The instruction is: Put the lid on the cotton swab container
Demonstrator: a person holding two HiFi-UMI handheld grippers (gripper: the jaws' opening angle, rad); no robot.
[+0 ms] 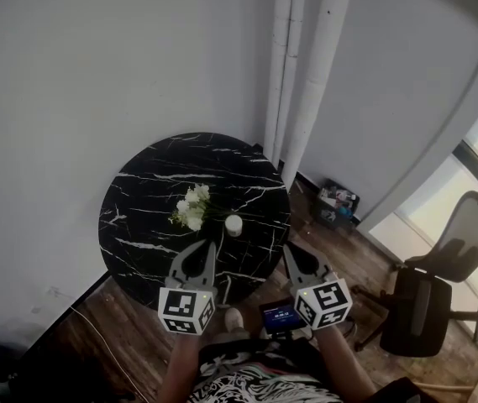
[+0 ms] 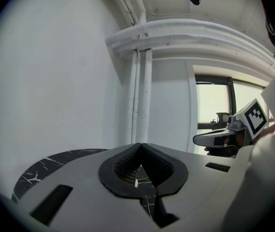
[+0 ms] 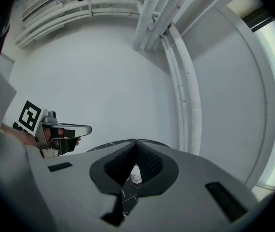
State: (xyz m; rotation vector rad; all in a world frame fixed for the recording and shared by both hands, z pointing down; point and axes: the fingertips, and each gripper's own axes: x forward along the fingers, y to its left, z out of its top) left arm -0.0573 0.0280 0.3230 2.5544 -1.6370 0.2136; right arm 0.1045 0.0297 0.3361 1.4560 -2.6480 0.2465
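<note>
A small white cotton swab container (image 1: 233, 224) stands near the middle of the round black marble table (image 1: 138, 225). In the right gripper view the container (image 3: 136, 175) shows through the gap under the jaws, with a pale label; I see no separate lid. My left gripper (image 1: 209, 247) hovers over the table's front edge, shut and empty; its tips meet (image 2: 140, 145). My right gripper (image 1: 291, 250) is level with it, just off the table's right front rim, also shut with nothing held (image 3: 136, 142). Both grippers are short of the container.
A bunch of white flowers (image 1: 191, 206) lies on the table just left of the container. White pipes (image 1: 302, 74) run up the wall behind. A small box (image 1: 337, 201) and an office chair (image 1: 440, 292) stand on the wooden floor to the right.
</note>
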